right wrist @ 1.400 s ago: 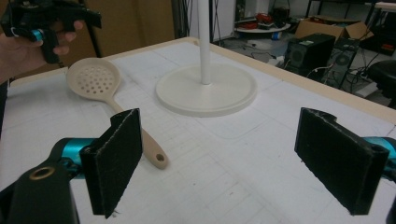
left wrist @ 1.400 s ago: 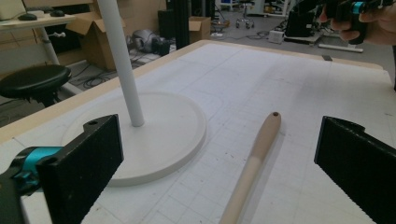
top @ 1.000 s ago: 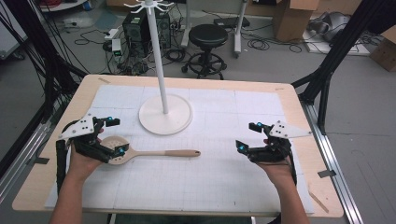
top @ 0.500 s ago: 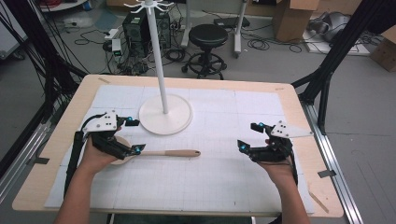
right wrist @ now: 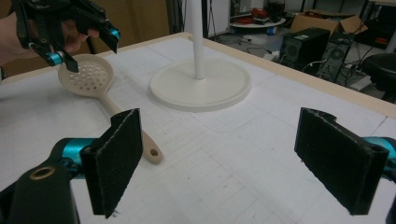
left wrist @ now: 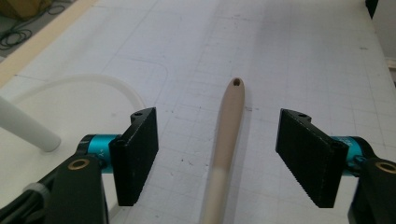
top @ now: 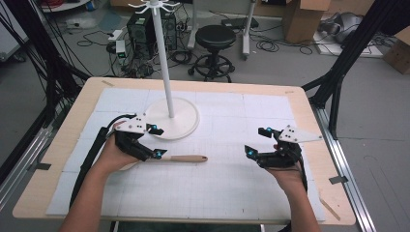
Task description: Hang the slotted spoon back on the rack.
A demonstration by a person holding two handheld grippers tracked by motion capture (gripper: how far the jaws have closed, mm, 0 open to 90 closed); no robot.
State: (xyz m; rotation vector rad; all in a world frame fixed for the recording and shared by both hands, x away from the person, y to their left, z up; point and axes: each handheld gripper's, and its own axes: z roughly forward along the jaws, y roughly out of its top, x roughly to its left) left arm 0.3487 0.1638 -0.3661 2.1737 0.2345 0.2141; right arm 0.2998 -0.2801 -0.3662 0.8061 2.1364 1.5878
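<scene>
A beige slotted spoon [top: 186, 158] lies flat on the white gridded mat [top: 227, 188], bowl to the left, handle to the right. My left gripper [top: 158, 141] is low over its handle. In the left gripper view the handle [left wrist: 231, 121] runs up the middle between the two pads [left wrist: 137, 154], with a gap on each side. Those jaws have just been closing but do not touch the wood. My right gripper [top: 256, 141] rests at the right of the mat, open, with nothing between its pads [right wrist: 116, 158]. Its view shows the perforated spoon bowl [right wrist: 91, 77] under the left gripper [right wrist: 88, 51].
A white hook stand [top: 164, 63] rises from a round base [top: 181, 125] at the back middle of the mat, just beyond the left gripper. The wooden table edge [top: 58, 140] borders the mat. A stool and cables sit on the floor behind.
My left gripper has slid right from over the spoon's bowl to over its handle, and its jaws have narrowed. The right gripper has stayed put.
</scene>
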